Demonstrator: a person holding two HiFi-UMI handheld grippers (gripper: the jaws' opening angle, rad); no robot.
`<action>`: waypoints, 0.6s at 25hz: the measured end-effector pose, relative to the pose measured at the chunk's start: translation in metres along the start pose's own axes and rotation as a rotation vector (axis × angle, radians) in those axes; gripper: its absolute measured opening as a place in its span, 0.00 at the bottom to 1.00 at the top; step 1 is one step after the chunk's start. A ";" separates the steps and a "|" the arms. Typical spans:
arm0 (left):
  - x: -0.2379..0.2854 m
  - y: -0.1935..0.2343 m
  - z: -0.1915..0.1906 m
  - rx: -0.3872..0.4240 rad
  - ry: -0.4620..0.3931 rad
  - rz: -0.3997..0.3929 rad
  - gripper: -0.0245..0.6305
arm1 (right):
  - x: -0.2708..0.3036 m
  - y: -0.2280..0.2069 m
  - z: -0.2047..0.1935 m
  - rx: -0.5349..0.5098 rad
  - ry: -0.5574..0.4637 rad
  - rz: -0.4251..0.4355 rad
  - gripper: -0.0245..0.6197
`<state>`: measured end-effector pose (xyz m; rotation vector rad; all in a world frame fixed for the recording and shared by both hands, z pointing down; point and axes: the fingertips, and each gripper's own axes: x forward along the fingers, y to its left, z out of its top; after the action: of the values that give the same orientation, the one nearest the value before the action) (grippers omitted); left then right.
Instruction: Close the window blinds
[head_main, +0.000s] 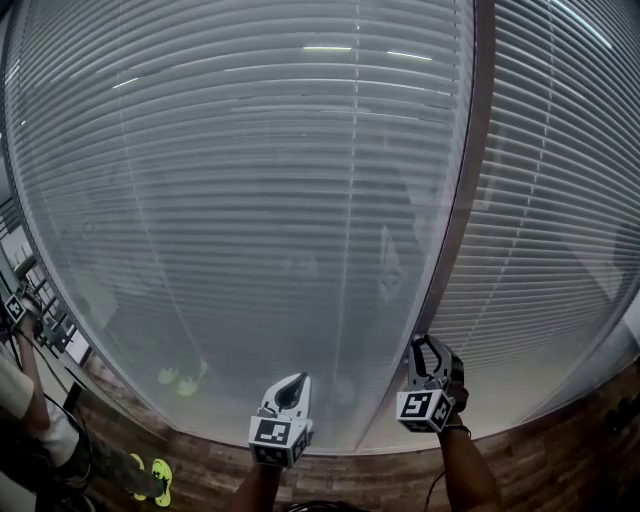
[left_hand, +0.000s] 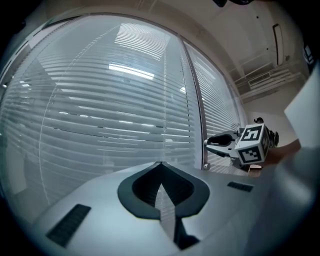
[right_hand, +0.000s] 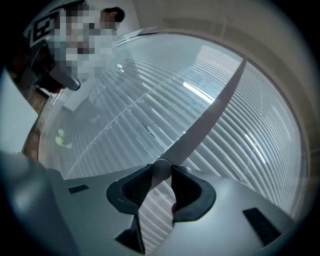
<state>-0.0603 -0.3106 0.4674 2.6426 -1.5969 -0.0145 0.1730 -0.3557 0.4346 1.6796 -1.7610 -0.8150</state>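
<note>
Pale slatted window blinds fill the head view, and a second blind panel hangs to the right of a brown mullion. Hazy shapes show through the left panel. My right gripper is at the foot of the mullion. In the right gripper view its pads are pressed on the round lower end of the tilt wand, and the wand runs up and to the right. My left gripper hangs in front of the left panel's lower edge, with its jaws closed tip to tip and nothing between them.
A wooden ledge runs under the blinds. At the far left stands a person with neon-soled shoes, beside another marker cube. Thin ladder cords run down the slats.
</note>
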 end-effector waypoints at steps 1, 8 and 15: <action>0.002 -0.001 0.000 -0.002 0.000 -0.002 0.04 | 0.001 0.001 -0.001 -0.063 0.000 0.004 0.24; 0.009 -0.009 -0.001 -0.003 0.014 -0.016 0.04 | 0.004 0.003 -0.003 -0.421 0.029 0.013 0.23; 0.013 -0.017 0.010 0.012 0.013 -0.031 0.04 | 0.004 -0.002 0.000 -0.763 0.041 0.065 0.23</action>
<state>-0.0395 -0.3149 0.4570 2.6707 -1.5565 0.0111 0.1740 -0.3599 0.4324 1.1066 -1.2255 -1.2133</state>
